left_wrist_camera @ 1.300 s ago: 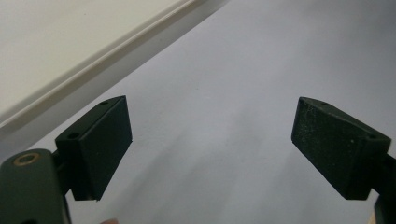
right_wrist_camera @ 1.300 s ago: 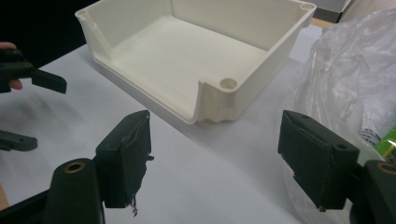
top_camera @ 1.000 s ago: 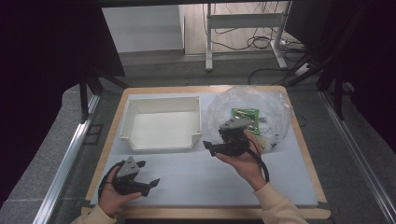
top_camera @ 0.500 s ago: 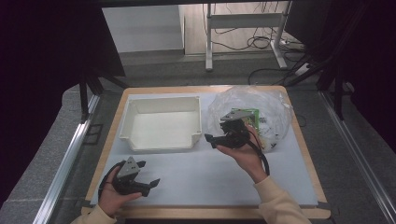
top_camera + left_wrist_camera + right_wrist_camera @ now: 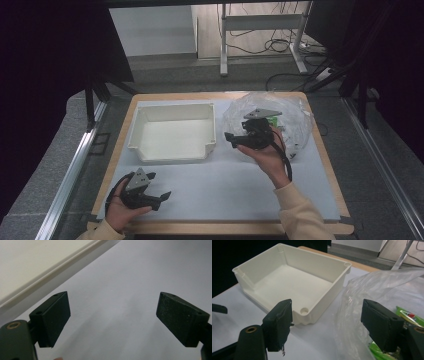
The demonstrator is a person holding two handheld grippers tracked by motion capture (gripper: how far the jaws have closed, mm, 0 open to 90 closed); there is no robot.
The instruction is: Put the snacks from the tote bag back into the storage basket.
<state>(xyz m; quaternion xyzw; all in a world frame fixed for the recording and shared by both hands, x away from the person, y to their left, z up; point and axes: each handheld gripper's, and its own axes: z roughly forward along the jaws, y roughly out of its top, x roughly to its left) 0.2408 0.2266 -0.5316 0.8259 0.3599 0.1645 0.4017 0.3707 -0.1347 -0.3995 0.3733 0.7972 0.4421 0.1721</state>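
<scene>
Bag: I see a clear plastic bag point(image 5: 295, 117) at about 1 o'clock on the table, crumpled and lying open. In the right gripper view its film point(image 5: 372, 292) spreads just ahead of my jaws.
Packets: green packets point(image 5: 409, 315) lie inside the bag, at about 4 o'clock in the right gripper view. I cannot read their print.
Right gripper: I hold the right gripper point(image 5: 235, 139) at the bag's 9 o'clock edge, pointing toward the bin. Its jaws stand wide apart with nothing between them; the far-side pad point(image 5: 382, 325) sits over the bag film, though I cannot tell whether it touches.
Right hand: my right hand point(image 5: 267, 155) cups the gripper from below, at 6 o'clock of the bag.
Bin: a white bin point(image 5: 172, 150) stands at 11 o'clock on the table, just beside the bag, and it holds nothing. In the right gripper view its rim point(image 5: 319, 262) lies at 11 o'clock.
Left gripper: I keep the left gripper point(image 5: 160, 197) at 7 o'clock on the table, well apart from the bag. Its jaws gape wide and grip nothing; below them is the bare mat point(image 5: 125, 290).
Table: a pale mat point(image 5: 225, 190) covers the wooden table point(image 5: 225, 227).
</scene>
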